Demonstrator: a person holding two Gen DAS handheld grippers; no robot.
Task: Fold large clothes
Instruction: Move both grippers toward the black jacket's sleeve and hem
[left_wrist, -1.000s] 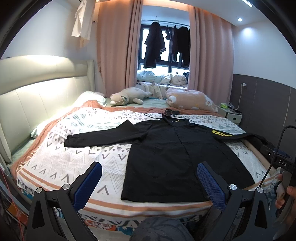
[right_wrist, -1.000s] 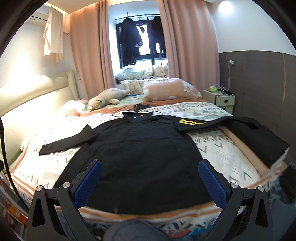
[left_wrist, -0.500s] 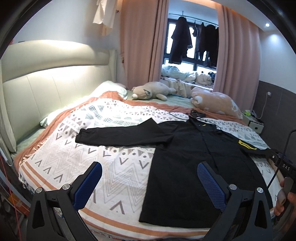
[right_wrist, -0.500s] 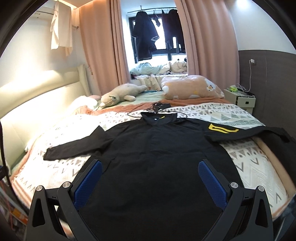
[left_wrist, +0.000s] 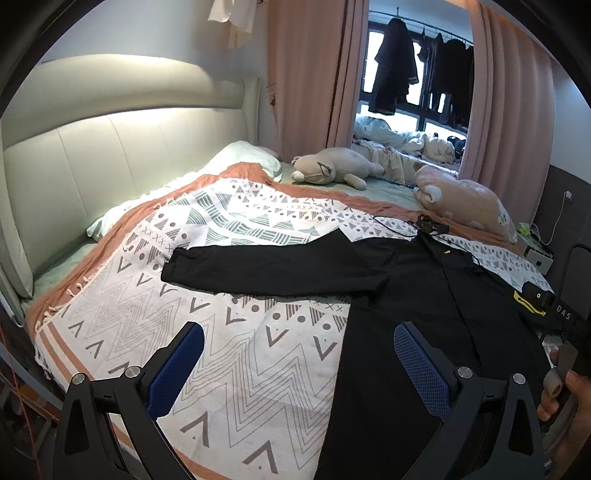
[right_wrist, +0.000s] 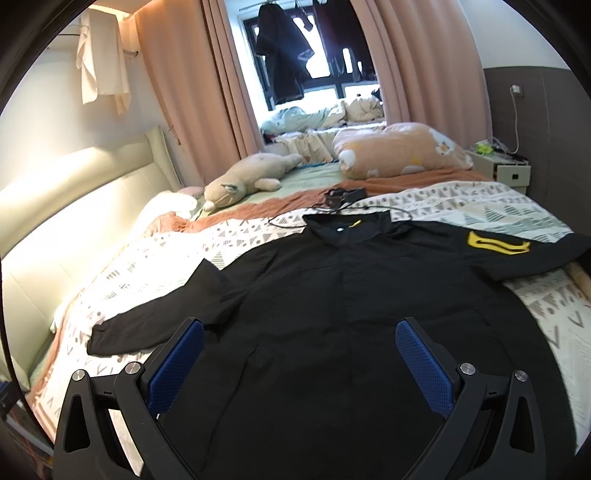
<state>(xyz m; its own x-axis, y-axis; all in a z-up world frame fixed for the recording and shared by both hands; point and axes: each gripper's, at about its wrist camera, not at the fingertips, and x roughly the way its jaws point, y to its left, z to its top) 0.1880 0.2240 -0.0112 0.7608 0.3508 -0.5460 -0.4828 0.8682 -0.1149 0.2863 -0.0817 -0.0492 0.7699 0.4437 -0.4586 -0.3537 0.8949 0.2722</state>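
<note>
Black shirt (right_wrist: 332, 314) lies flat, face up, on patterned blanket (left_wrist: 229, 350), collar at 12 o'clock. Left gripper (left_wrist: 299, 365) and right gripper (right_wrist: 299, 363) both spread wide, holding nothing. Judgement: pinch the outstretched sleeve (left_wrist: 266, 267) near its cuff; fold inward.

L gripper (left_wrist: 299, 363) jaws apart, R gripper (right_wrist: 299, 362) same

black shirt (right_wrist: 332, 314): bottom hem hidden behind the tongs and cut off by the frame | right sleeve (right_wrist: 535, 254): its end runs out of the right view | hand (left_wrist: 565, 395): only fingers show at the left view's edge | small black thing (right_wrist: 341, 194) by the collar: too small to tell
</note>
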